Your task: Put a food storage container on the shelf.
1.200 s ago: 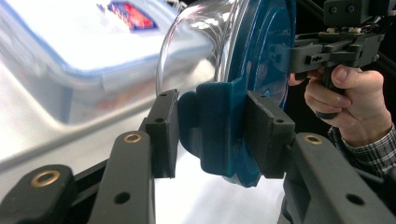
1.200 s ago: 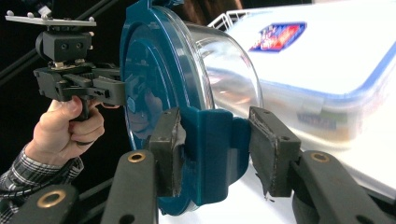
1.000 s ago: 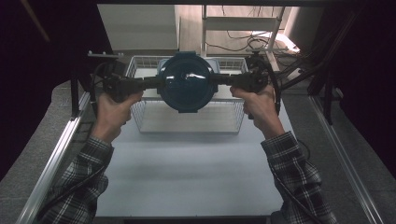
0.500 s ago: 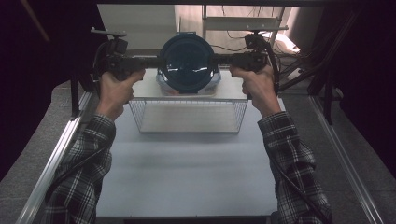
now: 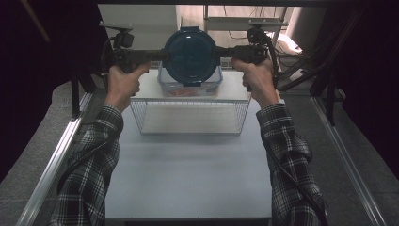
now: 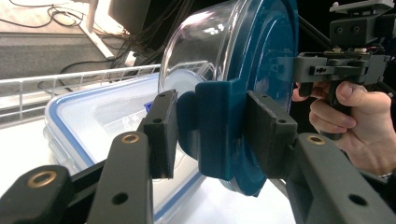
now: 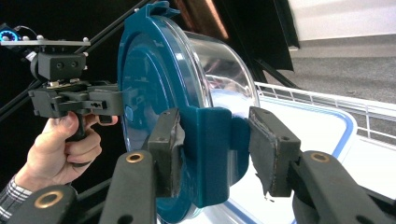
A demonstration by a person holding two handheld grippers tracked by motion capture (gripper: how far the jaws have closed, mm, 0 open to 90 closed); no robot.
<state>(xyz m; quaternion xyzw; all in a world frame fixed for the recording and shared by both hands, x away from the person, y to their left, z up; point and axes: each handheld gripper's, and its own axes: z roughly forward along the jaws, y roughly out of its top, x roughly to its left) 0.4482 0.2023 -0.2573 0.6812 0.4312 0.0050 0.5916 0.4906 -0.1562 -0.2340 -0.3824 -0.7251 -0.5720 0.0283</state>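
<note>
Gripping the round container (image 5: 190,55) between them, both grippers' fingers (image 6: 161,133) clamped on its side latches.

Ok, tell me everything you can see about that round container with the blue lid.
The container is a round clear bowl, glass or plastic, closed by a dark blue lid with side clip tabs. It is held in the air, lid facing the person, above a rectangular box with a blue-edged lid. The left gripper and right gripper each clamp a tab on opposite sides.

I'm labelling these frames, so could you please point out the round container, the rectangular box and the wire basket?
Round container (image 5: 190,55), high view, blue lid.
Rectangular box (image 6: 100,112), left gripper view, clear lid.
Wire basket (image 5: 188,117), high view, front wall.
</note>
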